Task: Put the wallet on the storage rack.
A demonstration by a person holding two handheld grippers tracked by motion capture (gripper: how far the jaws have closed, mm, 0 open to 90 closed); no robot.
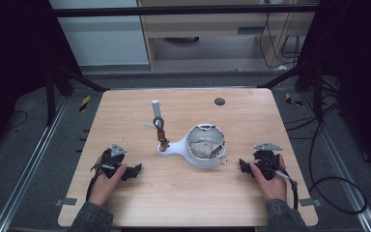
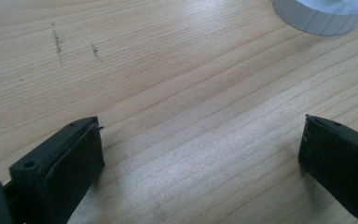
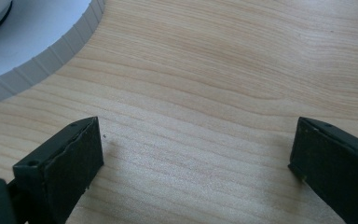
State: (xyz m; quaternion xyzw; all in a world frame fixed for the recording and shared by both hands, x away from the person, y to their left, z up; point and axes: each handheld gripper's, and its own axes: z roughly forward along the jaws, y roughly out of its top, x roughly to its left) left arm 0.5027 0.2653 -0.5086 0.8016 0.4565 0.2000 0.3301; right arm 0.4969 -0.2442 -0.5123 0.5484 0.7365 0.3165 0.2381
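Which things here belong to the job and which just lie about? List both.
Job: white ribbed-base pot with crumpled cloth inside; left gripper and right gripper, both open, flanking it.
Lying about: white tube, brown clip, dark round disc.

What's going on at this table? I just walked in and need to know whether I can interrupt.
A person sits at a wooden table with a gripper in each hand. The left gripper and the right gripper both rest on the tabletop with jaws open and nothing between them. Between them stands a white pan-shaped container with crumpled pale material inside. A small upright tube with a clip stands behind its handle. Nothing is being handled yet.
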